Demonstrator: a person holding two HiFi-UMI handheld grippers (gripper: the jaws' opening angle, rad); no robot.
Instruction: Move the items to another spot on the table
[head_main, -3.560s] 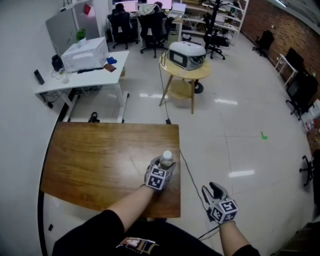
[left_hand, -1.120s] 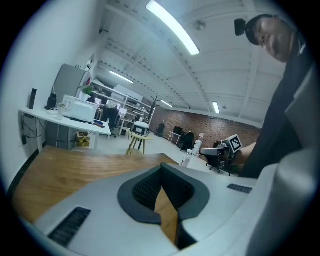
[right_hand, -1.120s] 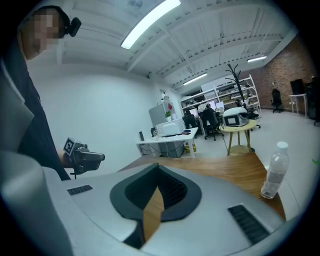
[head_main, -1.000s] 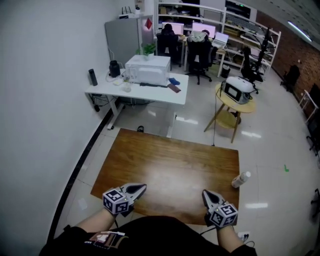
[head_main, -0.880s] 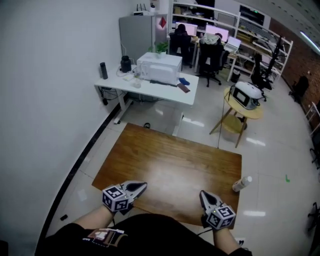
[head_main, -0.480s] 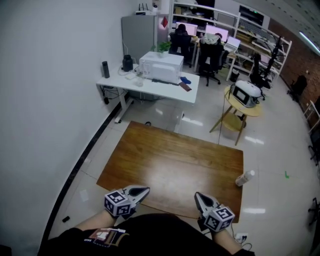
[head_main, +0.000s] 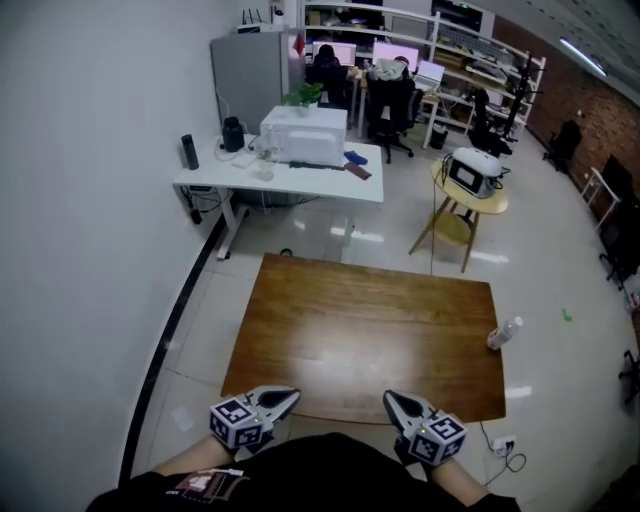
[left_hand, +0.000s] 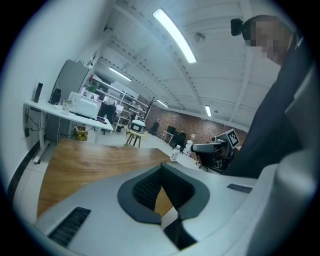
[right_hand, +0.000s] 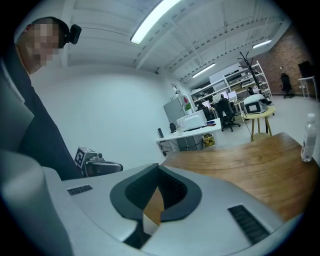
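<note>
A clear plastic bottle (head_main: 503, 334) with a white cap stands upright at the right edge of the brown wooden table (head_main: 360, 330), and neither gripper touches it. My left gripper (head_main: 285, 397) is shut and empty at the table's near edge, left of centre. My right gripper (head_main: 390, 398) is also shut and empty at the near edge, right of centre. In the left gripper view the bottle (left_hand: 175, 152) stands far off beyond the tabletop (left_hand: 90, 160). The right gripper view has the bottle (right_hand: 308, 137) at its far right over the table (right_hand: 250, 160).
A white desk (head_main: 280, 175) with a white box-shaped machine stands beyond the table, by the left wall. A round wooden side table (head_main: 470, 190) carries a small appliance at the back right. A cable and plug strip (head_main: 505, 445) lie on the floor near the table's right corner.
Earliest, my left gripper was shut on the bottle at the table's near right. Now the bottle stands alone at the right edge. Both grippers have drawn back to the near edge.
</note>
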